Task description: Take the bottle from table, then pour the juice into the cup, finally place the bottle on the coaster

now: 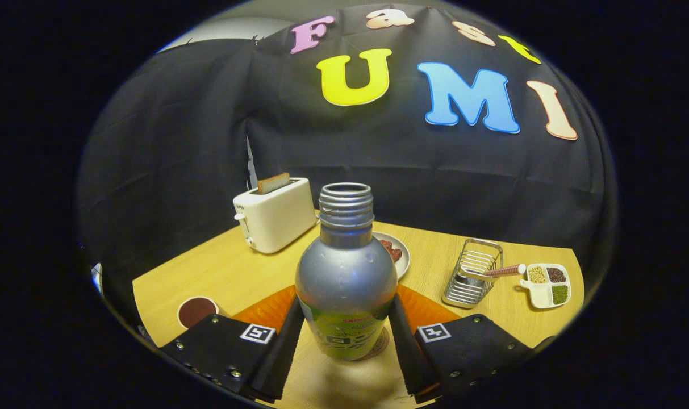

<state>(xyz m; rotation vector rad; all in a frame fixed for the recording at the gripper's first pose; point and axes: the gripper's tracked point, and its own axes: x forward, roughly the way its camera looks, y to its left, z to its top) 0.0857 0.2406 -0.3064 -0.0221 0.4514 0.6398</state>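
Note:
An uncapped silver bottle [345,278] with a green label stands upright between my fingers, its base resting on a brown round coaster [379,347] on the wooden table. My gripper [346,304] is shut on the bottle, both fingers pressed against its lower sides. A white cup [197,312] holding dark juice sits to the left, just beyond my left finger.
An orange mat [264,311] lies under and behind the bottle. Farther back are a white toaster [276,218] with toast, a plate of food [399,251], a wire rack [472,275] with a pink-handled utensil, and a divided dish [548,284] of beans at the right table edge.

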